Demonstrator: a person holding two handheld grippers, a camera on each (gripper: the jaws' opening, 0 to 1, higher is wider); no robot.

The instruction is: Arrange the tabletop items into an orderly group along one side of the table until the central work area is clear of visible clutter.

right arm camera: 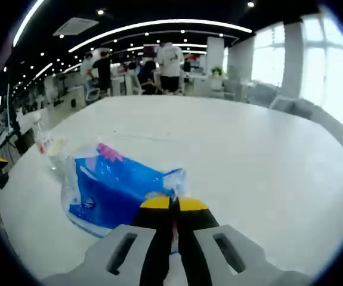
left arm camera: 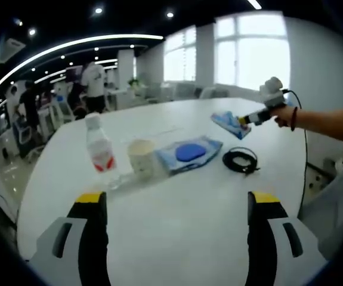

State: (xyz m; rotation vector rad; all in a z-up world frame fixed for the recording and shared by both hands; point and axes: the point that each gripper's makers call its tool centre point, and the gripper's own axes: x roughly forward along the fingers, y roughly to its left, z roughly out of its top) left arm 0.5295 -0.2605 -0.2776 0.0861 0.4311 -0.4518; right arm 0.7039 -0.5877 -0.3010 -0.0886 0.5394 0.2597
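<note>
Tissues, a blue plastic pack (right arm camera: 119, 187), hang pinched in your right gripper (right arm camera: 172, 205), lifted for regrouping; your left gripper (left arm camera: 177, 205) waits wide open above the white table (left arm camera: 177, 238).

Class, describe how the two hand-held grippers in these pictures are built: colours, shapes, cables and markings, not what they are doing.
The left hand-held gripper has two broad grey jaws with dark slots, black inner faces and yellow tips. The right hand-held gripper is built the same way: grey slotted jaws, black inside, yellow at the tips. Seen from the left gripper view, the right one has a pale body, and a thin black cable hangs from it.
</note>
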